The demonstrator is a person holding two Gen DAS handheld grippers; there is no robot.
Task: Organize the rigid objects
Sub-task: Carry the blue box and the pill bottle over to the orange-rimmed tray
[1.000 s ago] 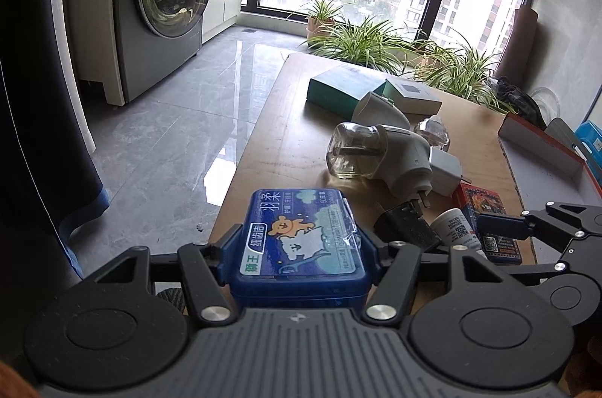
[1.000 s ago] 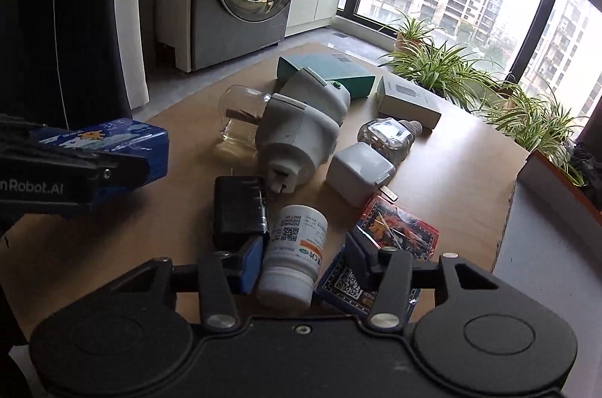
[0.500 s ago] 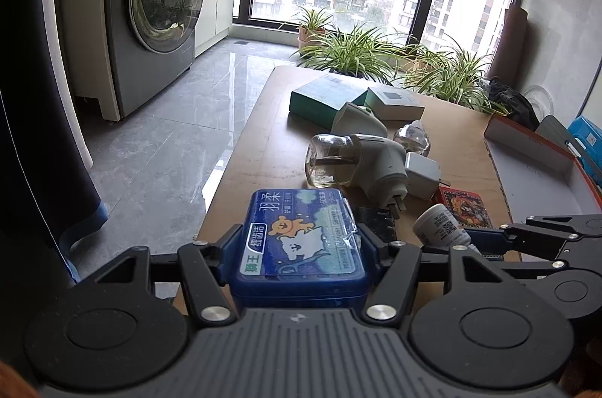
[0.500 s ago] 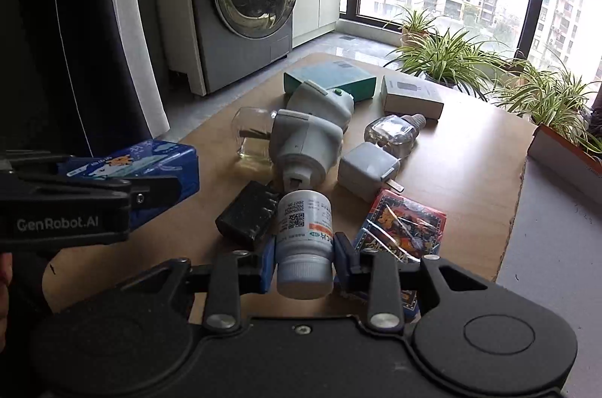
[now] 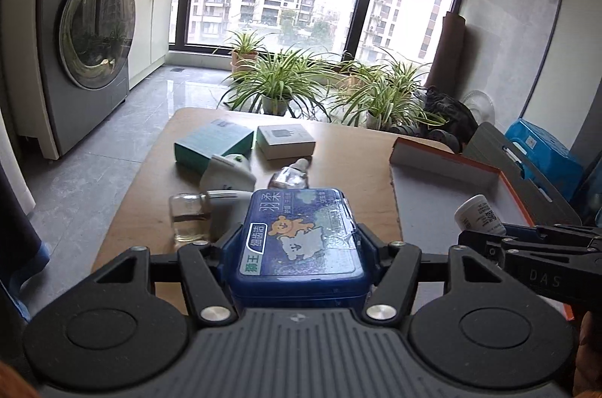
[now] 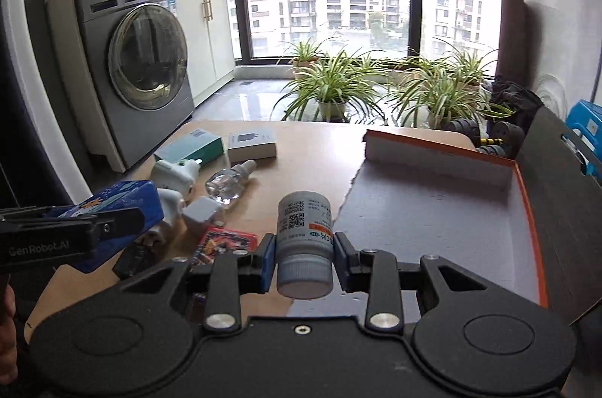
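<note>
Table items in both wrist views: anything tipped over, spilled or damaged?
No spill or damage shows. The plug-in vaporizer lies on its side with its glass bottle of liquid attached, and a loose clear refill bottle also lies flat. The foam tray has a ragged left edge.

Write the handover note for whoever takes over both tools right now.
Left tool: shut on the blue tin, held above the near table edge.
Right tool: shut on the white pill bottle, cap toward the camera, held at the near edge of the grey tray.
On the table: teal box, white box, two white plug-in units, clear refill bottle, grey adapter, red card pack, black adapter.
Done: both items are lifted; nothing shows in the visible part of the tray.
Left: probably set the bottle and tin in the tray, then the rest.
</note>
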